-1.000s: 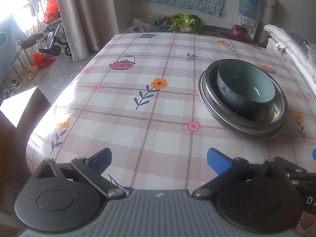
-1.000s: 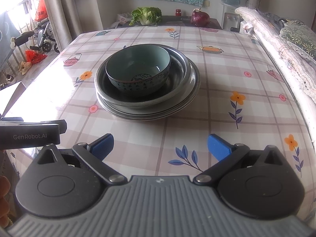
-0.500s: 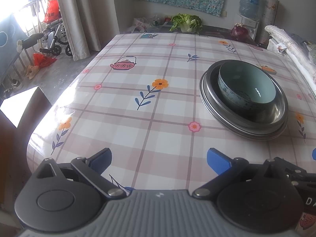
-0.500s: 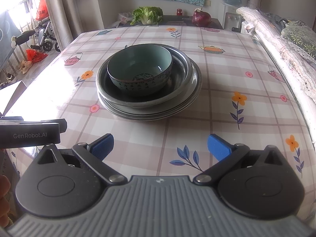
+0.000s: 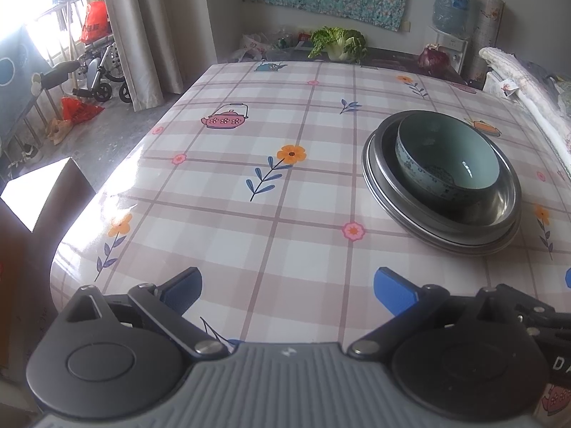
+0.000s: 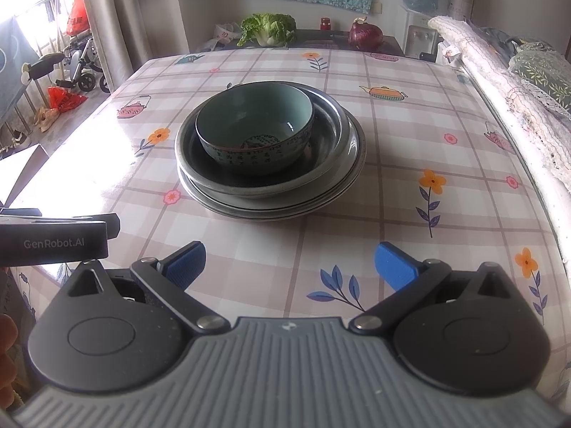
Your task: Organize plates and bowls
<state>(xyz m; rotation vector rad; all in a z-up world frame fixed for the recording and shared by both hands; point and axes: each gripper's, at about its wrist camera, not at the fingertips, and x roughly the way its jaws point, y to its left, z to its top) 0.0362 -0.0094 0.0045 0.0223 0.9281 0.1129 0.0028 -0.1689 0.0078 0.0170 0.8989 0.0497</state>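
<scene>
While the checked table [image 6: 410,164] carries one stack at its middle, metal plates [image 6: 321,192] under a teal bowl [image 6: 255,132], both the right gripper [image 6: 289,267] and left gripper [image 5: 287,290] hang empty, fingers apart, near its edge; stacking looks finished, so any next move would be lifting the bowl.

From the right wrist, "GenRobot.AI" stands in pale letters on the dark side of the left claw [image 6: 110,224], which lies to the left of the right claw [image 6: 289,267] and slightly ahead of it. From the left wrist, only the letters "DA" show on a black part [image 5: 560,363] at the far right edge, rearward of the left claw; the rest is cut off.
</scene>
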